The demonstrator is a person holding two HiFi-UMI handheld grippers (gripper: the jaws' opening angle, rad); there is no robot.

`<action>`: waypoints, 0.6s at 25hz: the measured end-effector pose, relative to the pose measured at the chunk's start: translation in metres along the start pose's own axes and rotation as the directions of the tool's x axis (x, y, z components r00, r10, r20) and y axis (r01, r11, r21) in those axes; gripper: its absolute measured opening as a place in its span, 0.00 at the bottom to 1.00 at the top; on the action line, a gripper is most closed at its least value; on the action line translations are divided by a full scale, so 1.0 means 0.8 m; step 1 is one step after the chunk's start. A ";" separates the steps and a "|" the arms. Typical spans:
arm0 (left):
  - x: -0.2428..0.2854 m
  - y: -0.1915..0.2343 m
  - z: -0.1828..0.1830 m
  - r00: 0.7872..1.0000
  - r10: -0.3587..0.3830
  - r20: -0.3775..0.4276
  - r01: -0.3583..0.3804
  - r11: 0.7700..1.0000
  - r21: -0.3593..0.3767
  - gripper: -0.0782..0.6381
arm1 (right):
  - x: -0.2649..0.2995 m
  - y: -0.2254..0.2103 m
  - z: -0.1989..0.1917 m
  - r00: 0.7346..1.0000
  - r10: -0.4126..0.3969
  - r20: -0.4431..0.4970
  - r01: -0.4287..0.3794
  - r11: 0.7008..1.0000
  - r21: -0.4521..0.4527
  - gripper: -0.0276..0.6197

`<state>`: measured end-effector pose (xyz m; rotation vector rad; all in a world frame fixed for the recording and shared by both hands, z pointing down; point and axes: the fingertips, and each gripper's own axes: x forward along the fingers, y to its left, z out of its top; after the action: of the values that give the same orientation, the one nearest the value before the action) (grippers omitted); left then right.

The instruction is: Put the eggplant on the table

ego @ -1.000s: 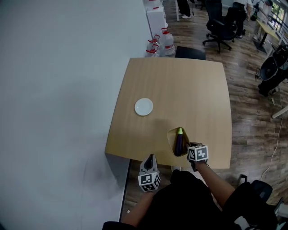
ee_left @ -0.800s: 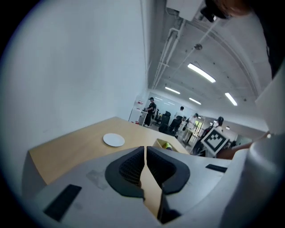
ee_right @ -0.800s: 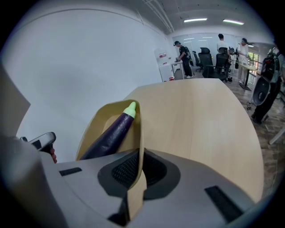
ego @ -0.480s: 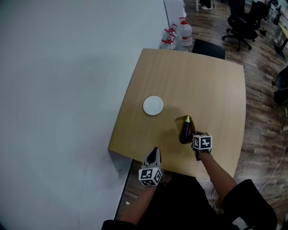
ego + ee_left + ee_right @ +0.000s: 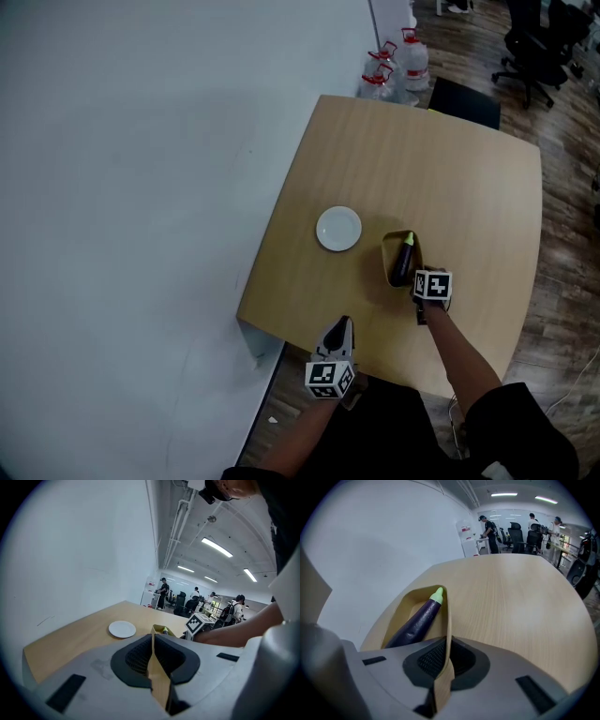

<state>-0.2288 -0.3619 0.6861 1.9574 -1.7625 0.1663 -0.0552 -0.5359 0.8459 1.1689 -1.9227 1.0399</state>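
A dark purple eggplant (image 5: 405, 260) with a green stem lies in a tan oval bowl (image 5: 387, 255) over the wooden table (image 5: 450, 178). My right gripper (image 5: 418, 284) is shut on the bowl's near rim. In the right gripper view the rim (image 5: 448, 620) runs between the jaws, with the eggplant (image 5: 417, 620) to its left. Whether the bowl rests on the table or hangs just above it I cannot tell. At the table's near edge my left gripper (image 5: 344, 325) is shut and holds nothing. The left gripper view shows its jaws (image 5: 153, 637) pointing across the table at the bowl (image 5: 160, 630).
A small white plate (image 5: 338, 228) sits on the table left of the bowl. A white wall runs along the left. Water bottles (image 5: 401, 58) and a dark chair (image 5: 466, 99) stand beyond the far edge. People and office chairs are in the background.
My right gripper has carried the bowl with the eggplant further in over the table, closer to the plate. The left gripper has come forward to the table's near edge.
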 end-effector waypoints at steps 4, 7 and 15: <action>0.002 0.013 -0.012 1.000 0.017 -0.024 -0.017 1.000 -0.017 0.14 | 0.032 -0.007 0.022 1.000 -0.031 0.006 0.031 0.999 0.007 0.14; -0.001 0.023 -0.018 0.999 0.036 -0.035 -0.037 0.999 -0.028 0.14 | 0.044 -0.012 0.036 0.999 -0.045 0.011 0.044 0.999 0.025 0.14; 0.001 0.040 -0.013 0.998 0.048 -0.034 -0.050 0.998 -0.042 0.14 | 0.055 -0.001 0.043 1.000 -0.008 0.020 0.008 1.000 0.002 0.30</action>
<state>-0.2572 -0.3597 0.7042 1.8723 -1.7797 0.1749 -0.0758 -0.5832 0.8663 1.1911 -1.9314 1.0295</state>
